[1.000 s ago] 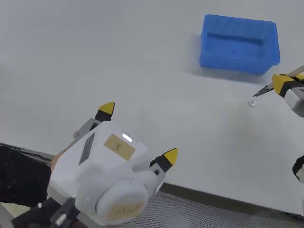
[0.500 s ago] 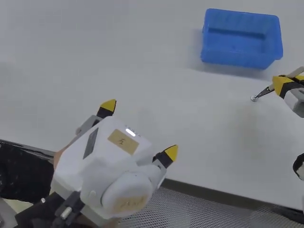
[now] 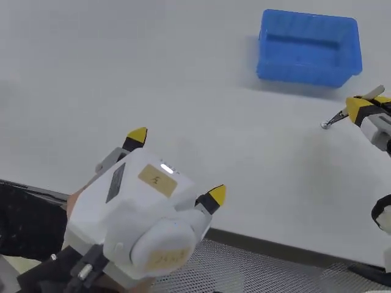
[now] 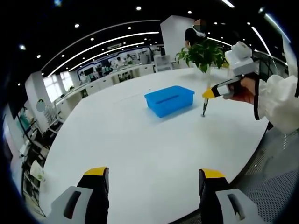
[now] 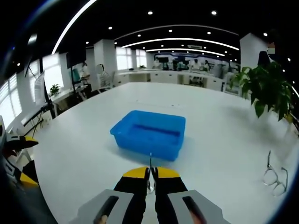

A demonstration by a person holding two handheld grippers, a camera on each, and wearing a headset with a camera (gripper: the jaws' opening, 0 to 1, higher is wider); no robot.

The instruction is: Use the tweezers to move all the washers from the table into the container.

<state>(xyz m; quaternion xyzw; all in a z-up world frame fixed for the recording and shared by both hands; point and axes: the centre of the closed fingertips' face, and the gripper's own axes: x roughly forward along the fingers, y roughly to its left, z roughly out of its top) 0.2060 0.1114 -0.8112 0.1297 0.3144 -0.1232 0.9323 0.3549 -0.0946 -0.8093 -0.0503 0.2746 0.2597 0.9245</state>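
The blue container (image 3: 308,46) stands at the far right of the white table (image 3: 183,79). My right gripper (image 3: 365,105) is shut on thin metal tweezers (image 3: 337,117) just in front of it. Their tip touches a small washer (image 3: 325,126) at table level; whether the tip grips it is too small to tell. In the right gripper view the tweezers (image 5: 150,163) poke out between the closed jaws toward the container (image 5: 148,133). My left gripper (image 3: 177,165) hovers open near the front edge, holding nothing. From its own view the left gripper (image 4: 155,173) faces the container (image 4: 169,99) and the right gripper (image 4: 209,93).
A pair of glasses (image 5: 273,179) lies on the table right of the container, and a potted plant (image 5: 266,88) stands beyond it. The table's front edge (image 3: 275,250) borders a metal mesh floor. A person stands far off behind the table (image 4: 196,32).
The tweezers' tip has come down onto the washer, which lay a little apart from it a second ago. The left gripper has barely moved.
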